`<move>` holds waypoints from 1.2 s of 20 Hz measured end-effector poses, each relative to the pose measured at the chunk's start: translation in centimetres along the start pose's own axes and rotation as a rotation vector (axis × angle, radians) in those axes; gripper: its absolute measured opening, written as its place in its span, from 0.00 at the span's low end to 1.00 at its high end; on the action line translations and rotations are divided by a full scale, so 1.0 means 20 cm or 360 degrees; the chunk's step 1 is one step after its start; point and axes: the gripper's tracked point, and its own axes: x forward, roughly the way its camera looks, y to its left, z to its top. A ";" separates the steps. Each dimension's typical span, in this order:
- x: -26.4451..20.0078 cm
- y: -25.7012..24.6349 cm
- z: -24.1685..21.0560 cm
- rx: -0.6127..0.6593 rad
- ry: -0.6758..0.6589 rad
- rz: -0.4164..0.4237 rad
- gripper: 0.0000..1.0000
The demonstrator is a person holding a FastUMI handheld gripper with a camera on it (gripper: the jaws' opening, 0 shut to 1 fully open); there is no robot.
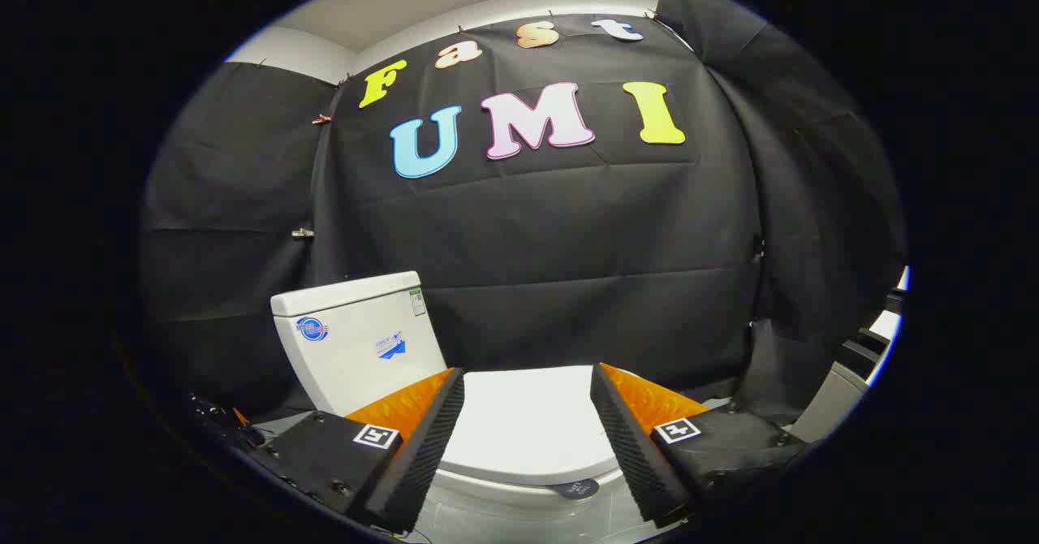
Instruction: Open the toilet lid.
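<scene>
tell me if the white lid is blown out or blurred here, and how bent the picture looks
Gripper view: the closed white plastic toilet lid glares nearly featureless between the open hand-held gripper fingers; sharp focus; fisheye bends the white ceramic tank and black cloth wall.

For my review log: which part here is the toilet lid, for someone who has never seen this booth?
Find the white tank against the black cloth wall. The toilet lid is the flat, closed white slab ahead of it, seen between the open gripper's fingers.

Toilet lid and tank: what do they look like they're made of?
Toilet lid: smooth white, soft sheen, probably plastic; it lies closed between the open jaws of the gripper. Tank: glossy white with crisp edges, likely glazed ceramic, though the look leaves that open.
</scene>
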 end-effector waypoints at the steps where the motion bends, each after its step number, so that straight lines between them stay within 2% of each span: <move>1: 0.00 0.00 0.00 0.0002 0.0001 0.0001 0.98; 24: 0.02 -0.02 -0.01 0.0010 0.0007 -0.0016 0.98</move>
